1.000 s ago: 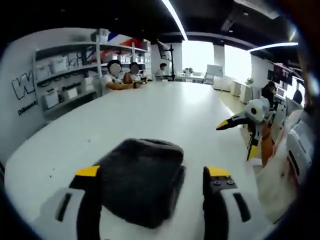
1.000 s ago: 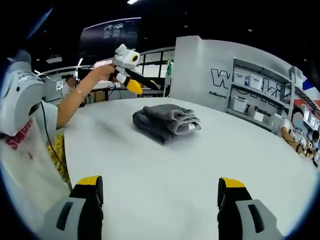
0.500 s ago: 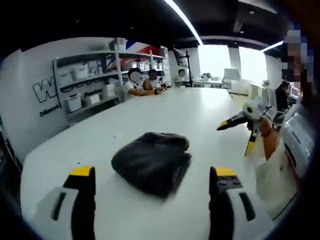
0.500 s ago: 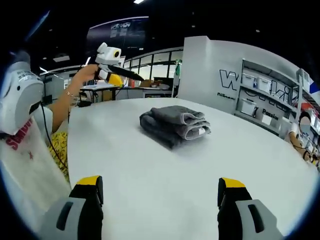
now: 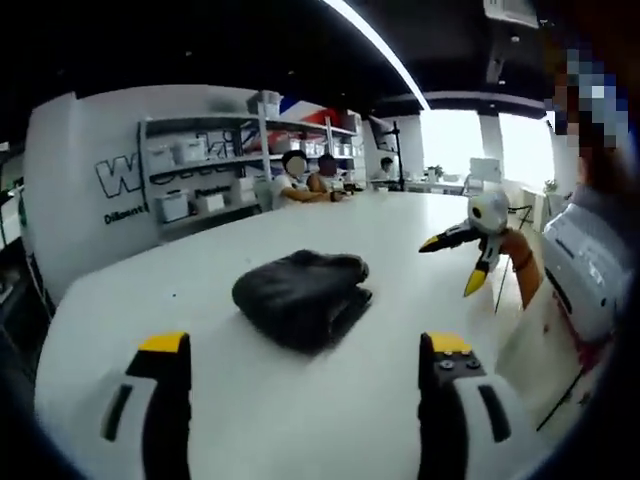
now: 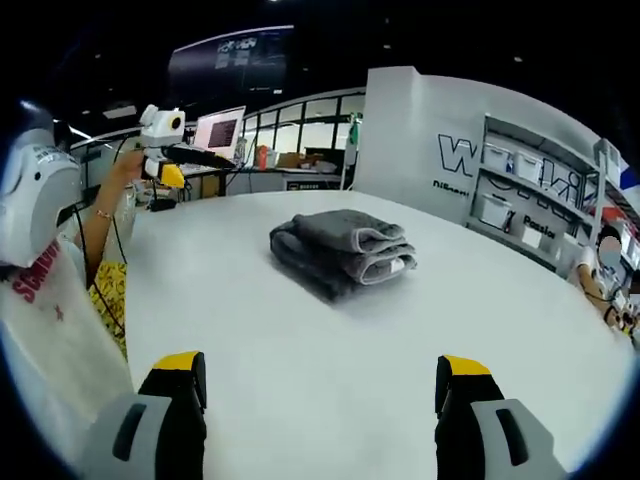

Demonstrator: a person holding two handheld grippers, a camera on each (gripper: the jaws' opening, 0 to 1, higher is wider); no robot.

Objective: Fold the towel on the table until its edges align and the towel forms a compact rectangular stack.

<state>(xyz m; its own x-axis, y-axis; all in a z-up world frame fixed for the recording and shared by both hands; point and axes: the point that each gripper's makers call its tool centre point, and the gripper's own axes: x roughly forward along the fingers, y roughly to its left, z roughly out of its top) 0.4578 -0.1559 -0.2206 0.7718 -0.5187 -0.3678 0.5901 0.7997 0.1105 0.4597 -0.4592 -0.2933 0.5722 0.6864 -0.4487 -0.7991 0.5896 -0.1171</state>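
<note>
The dark grey towel [image 5: 300, 295] lies folded into a thick, compact stack on the white table [image 5: 400, 330]; in the right gripper view the towel [image 6: 345, 250] shows its layered folds facing right. My left gripper [image 5: 305, 345] is open, well back from the towel with bare table between. My right gripper [image 6: 320, 365] is open too, also short of the towel. The right gripper [image 5: 455, 262] appears at the table's right side in the left gripper view, its jaws apart. The left gripper [image 6: 168, 155] is held up in a hand at the far left of the right gripper view.
The table's edge [image 6: 125, 290] runs beside the person's white shirt [image 6: 40, 300]. Shelves with white bins [image 5: 190, 195] line the wall. People sit at the table's far end [image 5: 300, 185]. A laptop [image 6: 220, 130] stands on a desk behind.
The left gripper has drawn back from the towel, which now looks smaller and farther off. In the right gripper view the left gripper has swung away to the left. The towel stays put.
</note>
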